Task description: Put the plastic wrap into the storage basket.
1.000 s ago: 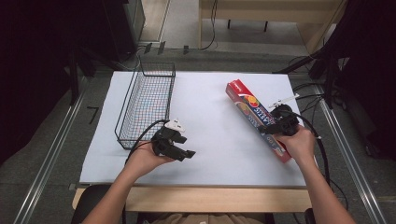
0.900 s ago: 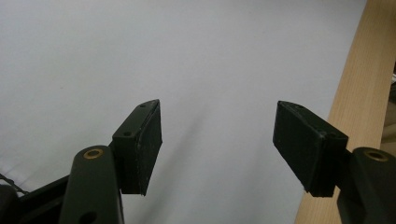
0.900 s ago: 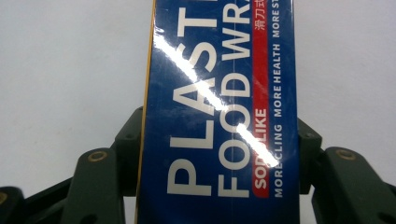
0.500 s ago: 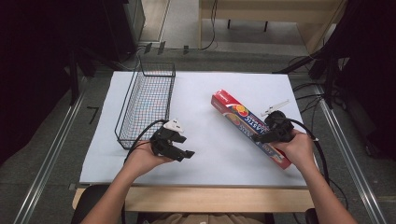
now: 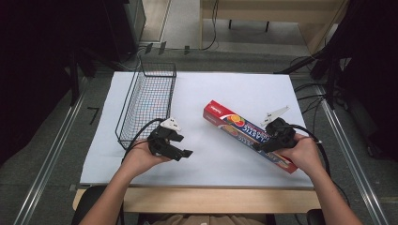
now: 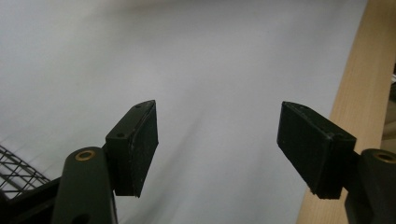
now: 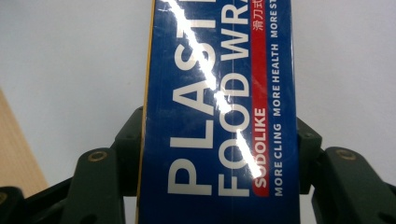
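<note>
Food wrap box cut off top and bottom; right gripper pads hidden behind it.

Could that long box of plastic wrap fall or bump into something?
Maybe. The right gripper pinches the plastic food wrap box nearer one end, so the long free end could tip or twist in the jaws. If the box goes to the wire basket, that end might hit the rim. The left gripper sits open beside the basket and could get in the way.
</note>
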A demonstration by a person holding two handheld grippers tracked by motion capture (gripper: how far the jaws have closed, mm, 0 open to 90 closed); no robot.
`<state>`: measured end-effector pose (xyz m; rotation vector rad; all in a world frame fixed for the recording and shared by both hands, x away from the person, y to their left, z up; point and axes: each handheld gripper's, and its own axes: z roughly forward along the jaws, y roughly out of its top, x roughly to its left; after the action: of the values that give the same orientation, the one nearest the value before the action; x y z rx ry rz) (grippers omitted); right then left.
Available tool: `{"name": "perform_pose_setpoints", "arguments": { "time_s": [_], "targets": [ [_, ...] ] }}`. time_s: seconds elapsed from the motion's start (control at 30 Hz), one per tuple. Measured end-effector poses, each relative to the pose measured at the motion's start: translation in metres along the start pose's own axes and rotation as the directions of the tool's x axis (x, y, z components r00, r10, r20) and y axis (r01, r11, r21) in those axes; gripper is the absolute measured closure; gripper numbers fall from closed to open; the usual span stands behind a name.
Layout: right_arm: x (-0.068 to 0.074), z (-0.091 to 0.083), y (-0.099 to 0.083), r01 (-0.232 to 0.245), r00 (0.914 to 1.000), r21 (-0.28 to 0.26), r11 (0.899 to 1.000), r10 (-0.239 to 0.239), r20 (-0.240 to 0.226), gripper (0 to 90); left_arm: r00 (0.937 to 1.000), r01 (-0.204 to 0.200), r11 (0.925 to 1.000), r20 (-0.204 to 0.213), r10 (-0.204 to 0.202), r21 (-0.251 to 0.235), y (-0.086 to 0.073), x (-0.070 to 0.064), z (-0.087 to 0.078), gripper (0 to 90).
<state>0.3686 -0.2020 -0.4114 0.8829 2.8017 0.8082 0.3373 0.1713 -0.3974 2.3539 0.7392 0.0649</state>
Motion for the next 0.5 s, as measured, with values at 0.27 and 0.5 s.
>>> {"name": "perform_pose_setpoints", "arguments": {
  "time_s": [0.27, 0.5],
  "targets": [
    [0.009, 0.006, 0.002, 0.101, 0.9937, 0.008, 0.995, -0.101, -0.05, 41.0, 0.9994, -0.034, 0.9994, 0.011, 0.034, -0.009, 0.005, -0.004, -0.003, 25.0],
    [0.017, 0.01, 0.003, 0.164, 0.9824, 0.019, 0.986, -0.162, -0.093, 41.0, 0.9963, -0.083, 0.9966, 0.022, 0.083, -0.008, 0.01, -0.012, -0.005, 25.4]
  ]
}}
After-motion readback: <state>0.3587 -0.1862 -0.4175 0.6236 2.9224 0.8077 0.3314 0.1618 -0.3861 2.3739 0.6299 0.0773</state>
